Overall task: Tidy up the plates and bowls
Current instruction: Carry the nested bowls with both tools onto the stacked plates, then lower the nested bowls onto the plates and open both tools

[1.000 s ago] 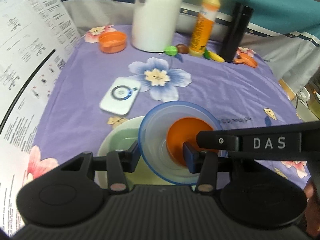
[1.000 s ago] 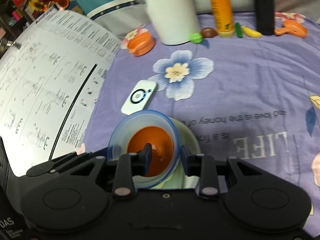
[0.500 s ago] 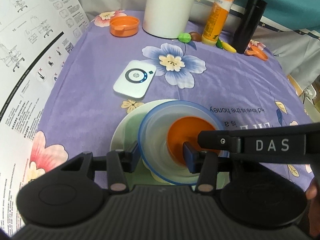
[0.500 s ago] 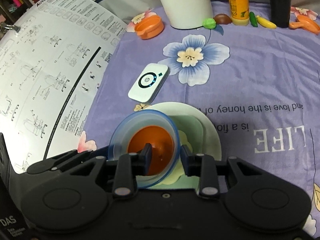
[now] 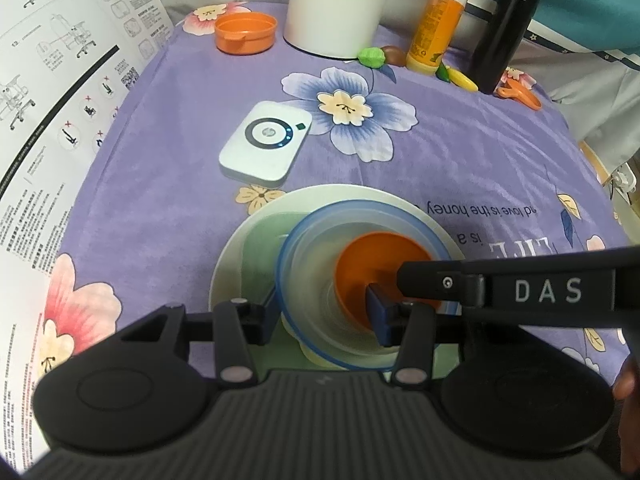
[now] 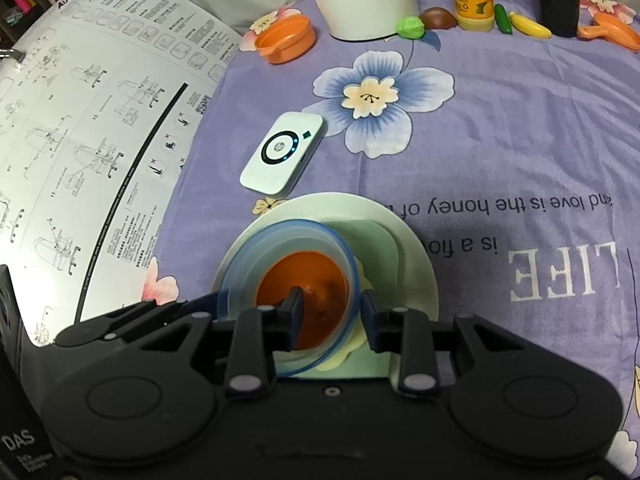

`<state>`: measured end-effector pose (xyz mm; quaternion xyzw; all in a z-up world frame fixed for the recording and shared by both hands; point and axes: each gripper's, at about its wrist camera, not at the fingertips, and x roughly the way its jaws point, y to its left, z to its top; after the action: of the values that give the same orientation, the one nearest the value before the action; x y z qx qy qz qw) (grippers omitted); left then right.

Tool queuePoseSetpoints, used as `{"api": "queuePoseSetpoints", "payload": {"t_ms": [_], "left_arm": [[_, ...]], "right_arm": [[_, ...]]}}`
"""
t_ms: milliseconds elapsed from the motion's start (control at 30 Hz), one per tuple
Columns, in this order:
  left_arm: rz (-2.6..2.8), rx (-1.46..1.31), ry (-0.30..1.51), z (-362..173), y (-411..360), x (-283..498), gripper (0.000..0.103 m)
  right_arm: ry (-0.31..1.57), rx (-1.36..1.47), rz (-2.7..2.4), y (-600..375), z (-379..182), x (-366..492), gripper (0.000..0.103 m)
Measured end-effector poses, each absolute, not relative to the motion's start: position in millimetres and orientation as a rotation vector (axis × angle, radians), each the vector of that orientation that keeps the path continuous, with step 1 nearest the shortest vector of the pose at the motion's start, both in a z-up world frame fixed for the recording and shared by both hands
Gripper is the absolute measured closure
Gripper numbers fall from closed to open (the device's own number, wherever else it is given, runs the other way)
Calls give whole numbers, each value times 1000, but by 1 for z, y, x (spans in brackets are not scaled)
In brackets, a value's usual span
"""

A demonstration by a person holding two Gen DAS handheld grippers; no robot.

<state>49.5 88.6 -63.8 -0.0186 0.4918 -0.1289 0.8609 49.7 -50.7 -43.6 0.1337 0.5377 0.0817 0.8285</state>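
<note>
A clear bowl with a blue rim (image 5: 316,264) (image 6: 288,236) has a small orange bowl (image 5: 380,256) (image 6: 316,276) nested in it. Both hang just over a pale green plate (image 5: 248,256) (image 6: 408,264) on the purple cloth. My left gripper (image 5: 324,314) is shut on the bowls' left side, one finger outside the clear wall and one inside the orange bowl. On the opposite side my right gripper (image 6: 332,312) is shut the same way. Something pale yellow (image 5: 316,356) shows under the clear bowl. The plate's near part is hidden.
A white device with a ring (image 5: 266,140) lies just beyond the plate. At the back stand an orange dish (image 5: 245,33), a white canister (image 5: 340,4), an orange bottle (image 5: 440,20), a black flask (image 5: 500,36) and toy fruits. A printed instruction sheet (image 5: 48,100) rises at left.
Both grippers have sunk a little with the nested bowls, which now sit over the middle of the green plate. More of the plate shows. Neither grip has changed.
</note>
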Motion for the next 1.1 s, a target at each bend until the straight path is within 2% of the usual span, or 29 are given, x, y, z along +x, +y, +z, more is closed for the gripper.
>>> {"api": "queuePoseSetpoints", "payload": {"t_ms": [467,567,700,800,833,867,900,933,967,1100], "left_arm": [[-283,-36,1008,-64,87,50,51],[-279,-27,989,-60,86,48,44],[-261,0,949,-52,86,42,25],[-229,26,901,-43,87,35,7],[-220,34,884,-40,88,32,1],[-217,42,862,-36,89,29,0],[-222,45,845,-31,91,25,0],[-229,46,832,-27,93,22,0],[-233,47,822,-24,94,19,0],[-220,54,783,-13,103,3,0]], "right_arm": [[1130,284,183,-54,-46,54,69],[1127,291,180,-55,-45,52,69],[1112,299,177,-59,-40,48,65],[1086,296,172,-62,-32,42,55],[1075,294,168,-64,-29,40,45],[1064,292,163,-66,-26,38,32],[1049,293,160,-68,-22,36,25],[1031,298,161,-71,-18,33,10],[1010,307,168,-74,-12,29,2],[946,278,162,-83,5,13,0]]}}
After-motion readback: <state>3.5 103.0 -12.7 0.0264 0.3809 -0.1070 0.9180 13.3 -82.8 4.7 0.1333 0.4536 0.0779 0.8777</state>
